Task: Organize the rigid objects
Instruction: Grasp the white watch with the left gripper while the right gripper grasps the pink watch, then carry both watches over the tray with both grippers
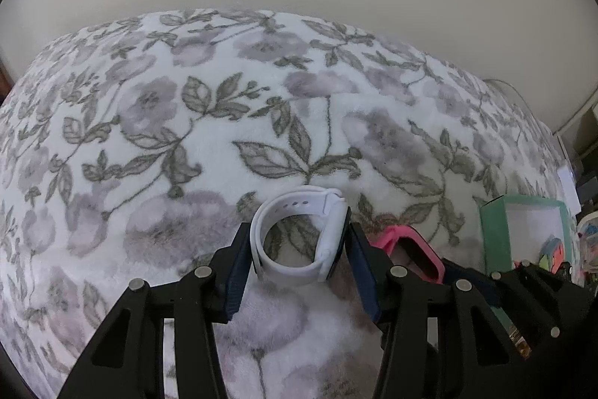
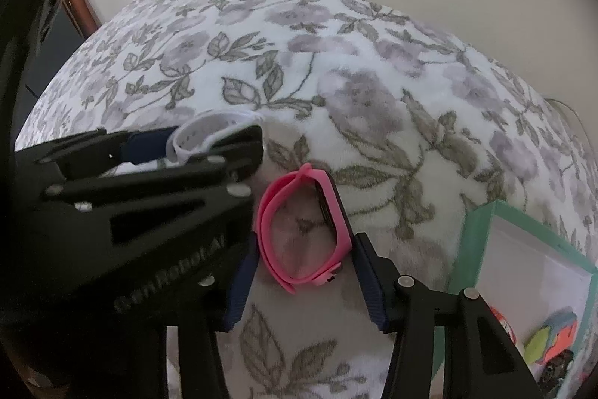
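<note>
A white smartwatch (image 1: pixel 299 234) with its strap looped lies on the floral blanket (image 1: pixel 168 137). My left gripper (image 1: pixel 299 242) is shut on it, one blue pad against each side of the loop. Just to its right lies a pink smartwatch (image 2: pixel 302 230), also looped, with its dark face toward the right. My right gripper (image 2: pixel 306 245) is shut on this pink watch, both pads touching its sides. In the right wrist view the left gripper (image 2: pixel 213 141) shows at the left, holding the white watch (image 2: pixel 202 137). The pink watch (image 1: pixel 411 249) also shows in the left wrist view.
A box with a teal rim (image 2: pixel 478 230) and a white inside stands on the blanket at the right, close to the right gripper. Small colourful toys (image 2: pixel 553 335) lie in its near part. A pale wall rises behind the blanket.
</note>
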`<state>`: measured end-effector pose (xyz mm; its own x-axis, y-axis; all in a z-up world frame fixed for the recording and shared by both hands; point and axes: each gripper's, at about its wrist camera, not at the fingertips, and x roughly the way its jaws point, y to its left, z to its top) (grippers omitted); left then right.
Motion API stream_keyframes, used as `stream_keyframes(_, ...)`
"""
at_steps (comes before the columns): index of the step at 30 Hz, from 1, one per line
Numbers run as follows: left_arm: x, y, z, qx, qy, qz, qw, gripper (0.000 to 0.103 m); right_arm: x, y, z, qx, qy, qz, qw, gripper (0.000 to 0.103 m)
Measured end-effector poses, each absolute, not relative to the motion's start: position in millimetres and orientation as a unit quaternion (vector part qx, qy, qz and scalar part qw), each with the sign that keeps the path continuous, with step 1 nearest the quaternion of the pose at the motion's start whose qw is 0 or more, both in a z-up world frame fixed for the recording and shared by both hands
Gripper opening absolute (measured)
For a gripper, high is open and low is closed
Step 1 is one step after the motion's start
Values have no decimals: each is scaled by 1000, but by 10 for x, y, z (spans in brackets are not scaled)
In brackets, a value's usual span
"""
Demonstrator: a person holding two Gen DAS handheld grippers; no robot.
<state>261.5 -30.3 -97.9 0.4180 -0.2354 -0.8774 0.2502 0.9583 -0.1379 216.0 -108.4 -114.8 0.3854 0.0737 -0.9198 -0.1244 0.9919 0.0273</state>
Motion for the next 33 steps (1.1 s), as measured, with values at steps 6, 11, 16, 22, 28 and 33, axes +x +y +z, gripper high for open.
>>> stream_keyframes(6, 2395, -236, -715, -11, 515, -139, 846, 51, 1884, -1149, -917, -5, 544, 54, 837, 54)
stream_keyframes(11, 2052, -250, -374, -20, 501, -141, 854, 51, 1520, -1240, -575, 13, 530, 40, 847, 54)
stream_keyframes(16, 1636, -316, -27, -28, 481, -149, 864, 51, 1125, -1416, -276, 39, 510, 25, 859, 54)
stream_keyframes(22, 1146, -464, 300, -35, 456, -165, 874, 51, 652, -1739, -57, 85, 495, -9, 865, 54)
stream_keyframes(28, 786, -677, 444, -39, 444, -180, 877, 51, 255, -2031, 106, 101, 471, -57, 874, 54)
stream_keyframes(33, 591, -845, 400, -44, 443, -192, 875, 52, 22, -2294, 180, 113, 455, -95, 878, 54)
